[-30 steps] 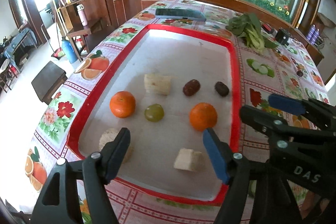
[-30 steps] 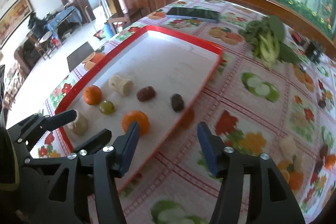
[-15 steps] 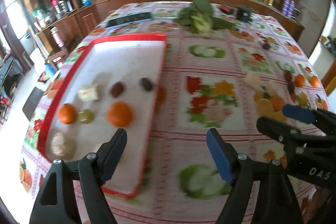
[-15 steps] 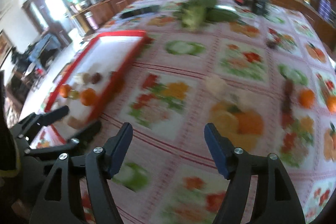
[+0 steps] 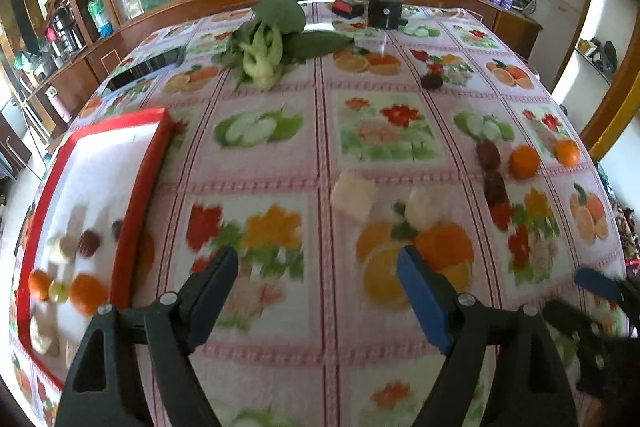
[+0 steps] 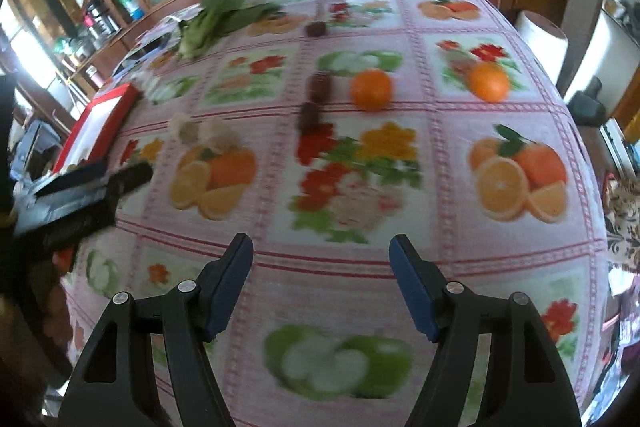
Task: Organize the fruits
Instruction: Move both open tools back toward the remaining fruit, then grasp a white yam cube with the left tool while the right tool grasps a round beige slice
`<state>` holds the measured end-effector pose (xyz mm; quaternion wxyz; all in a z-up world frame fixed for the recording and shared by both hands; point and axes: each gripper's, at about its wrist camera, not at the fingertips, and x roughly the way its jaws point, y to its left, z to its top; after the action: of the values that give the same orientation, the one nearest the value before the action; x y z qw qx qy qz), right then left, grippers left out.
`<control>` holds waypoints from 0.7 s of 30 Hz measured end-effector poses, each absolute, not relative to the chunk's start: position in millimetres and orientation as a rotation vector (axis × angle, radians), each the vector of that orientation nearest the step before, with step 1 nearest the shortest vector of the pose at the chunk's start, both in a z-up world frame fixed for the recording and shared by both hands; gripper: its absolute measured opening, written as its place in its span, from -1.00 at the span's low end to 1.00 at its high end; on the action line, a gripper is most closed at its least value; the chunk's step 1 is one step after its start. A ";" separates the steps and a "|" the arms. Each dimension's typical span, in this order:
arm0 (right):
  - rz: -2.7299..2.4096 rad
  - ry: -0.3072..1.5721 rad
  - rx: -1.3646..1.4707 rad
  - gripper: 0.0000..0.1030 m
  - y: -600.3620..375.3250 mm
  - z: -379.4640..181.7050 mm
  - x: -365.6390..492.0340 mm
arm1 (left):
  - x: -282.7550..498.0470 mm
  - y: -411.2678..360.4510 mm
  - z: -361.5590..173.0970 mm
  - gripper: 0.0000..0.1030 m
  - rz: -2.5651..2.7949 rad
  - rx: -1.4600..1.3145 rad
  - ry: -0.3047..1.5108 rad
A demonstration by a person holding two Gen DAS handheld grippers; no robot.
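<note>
A red-rimmed white tray (image 5: 138,187) at the left holds oranges (image 5: 88,293), a green fruit, dark dates and pale chunks. Loose on the tablecloth lie two pale chunks (image 5: 354,195), two dark dates (image 5: 488,155) and two oranges (image 5: 524,161). In the right wrist view the oranges (image 6: 371,89) and dates (image 6: 319,87) lie ahead, with the tray (image 6: 104,123) far left. My left gripper (image 5: 318,267) is open and empty above the cloth. My right gripper (image 6: 322,259) is open and empty.
A green leafy vegetable (image 5: 264,43) lies at the table's far side, with a black phone (image 5: 148,65) to its left and a black device (image 5: 386,11) behind. The table's right edge (image 6: 576,115) drops off near a white roll. Wooden cabinets stand behind.
Both grippers have swung right, away from the tray, toward the loose fruit on the cloth. The tray has slid to the left edge of both views. Both stay open.
</note>
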<state>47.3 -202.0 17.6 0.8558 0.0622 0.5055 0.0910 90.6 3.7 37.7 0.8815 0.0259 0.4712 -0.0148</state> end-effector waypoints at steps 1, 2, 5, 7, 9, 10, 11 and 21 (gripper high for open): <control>0.192 1.063 0.140 0.38 -206.8 17.0 45.8 | 96.0 3.7 36.3 0.63 -0.026 0.048 0.982; 0.194 1.067 0.153 0.38 -211.5 15.8 45.1 | 102.5 4.6 33.9 0.63 -0.020 0.038 0.987; 0.205 1.078 0.171 0.38 -219.1 13.6 43.9 | 116.8 9.6 24.5 0.63 -0.002 -0.005 1.015; 0.215 1.083 0.181 0.38 -221.5 12.0 43.4 | 124.0 13.1 18.9 0.63 0.011 -0.027 1.026; 0.226 1.085 0.185 0.38 -222.3 10.9 45.1 | 129.2 13.8 15.0 0.63 0.008 -0.041 1.030; 0.232 1.084 0.182 0.38 -221.1 11.4 46.6 | 131.3 13.4 13.3 0.63 0.008 -0.046 1.031; 0.236 1.082 0.178 0.38 -219.5 11.5 48.3 | 133.1 12.8 11.6 0.63 0.010 -0.048 1.032; 0.320 1.024 0.133 0.38 -178.2 20.1 82.1 | 135.0 22.4 13.2 -0.42 -0.006 -0.038 0.999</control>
<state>82.1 -178.2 20.1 0.8576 0.0635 0.4872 0.1522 135.0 22.4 13.2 0.8776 -0.0184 0.4790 -0.0028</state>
